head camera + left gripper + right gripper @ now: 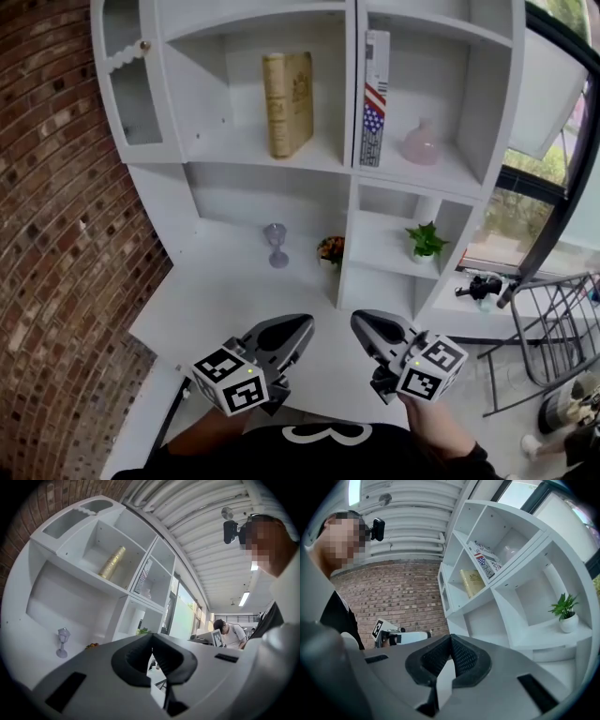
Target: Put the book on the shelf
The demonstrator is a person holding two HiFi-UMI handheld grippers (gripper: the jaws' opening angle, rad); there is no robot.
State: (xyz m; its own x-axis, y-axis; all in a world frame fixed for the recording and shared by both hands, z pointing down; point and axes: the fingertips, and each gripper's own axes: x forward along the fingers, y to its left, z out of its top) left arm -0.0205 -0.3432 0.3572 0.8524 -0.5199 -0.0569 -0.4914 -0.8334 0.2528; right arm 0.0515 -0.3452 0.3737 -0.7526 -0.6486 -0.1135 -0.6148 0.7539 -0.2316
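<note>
**White shelf (216,84), tan book (288,103) already in place**

Found tan book upright, leaning slightly, in upper left compartment, free of both grippers. Noted flag-patterned book (374,98) in next compartment over, beside pink vase (421,143). Saw left gripper (302,326) and right gripper (362,324) low over desk (225,309), close to the body, well apart from the book. Fingers of each pressed together, pinching nothing. Judged placement done, with nothing left to carry and no other loose book seen.
</note>
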